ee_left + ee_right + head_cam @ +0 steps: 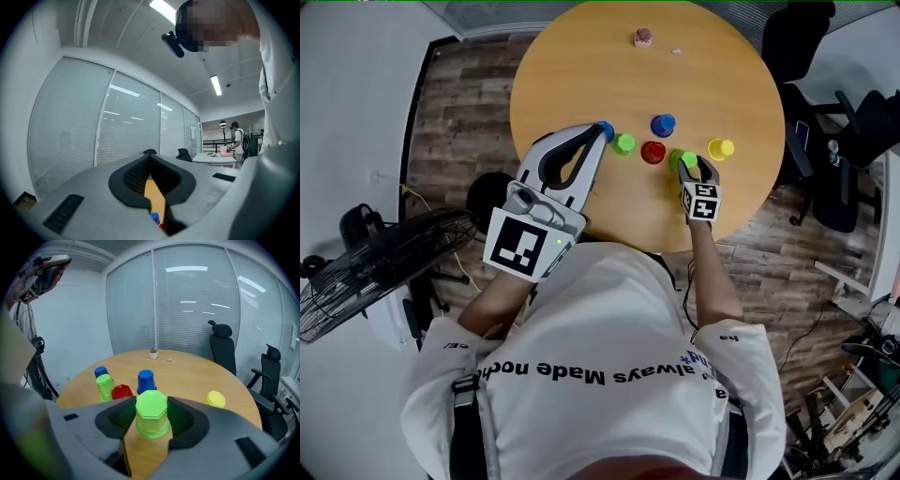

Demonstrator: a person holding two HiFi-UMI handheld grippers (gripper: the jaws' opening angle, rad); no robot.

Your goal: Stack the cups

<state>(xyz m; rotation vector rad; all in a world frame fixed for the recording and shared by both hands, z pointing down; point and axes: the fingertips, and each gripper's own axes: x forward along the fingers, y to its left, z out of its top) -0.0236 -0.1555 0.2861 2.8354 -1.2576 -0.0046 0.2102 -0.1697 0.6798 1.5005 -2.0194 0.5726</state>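
Note:
Several upturned cups stand on the round wooden table [581, 66]. A light green cup [151, 412] sits on the tabletop between my right gripper's [151, 420] pads, which press on both its sides; the same cup [682, 159] and gripper [689, 166] show in the head view. Left of it stand a red cup [653, 152], another green cup [623, 143] and a blue cup [605, 129]. A second blue cup [663, 125] stands behind, and a yellow cup [721, 148] to the right. My left gripper [596, 134] is held level above the table's near left edge, shut and holding nothing.
A small pink object [643, 37] and a white scrap [676, 52] lie at the far side of the table. Office chairs [825, 141] stand to the right, and a floor fan [366, 272] to the left on the wood floor.

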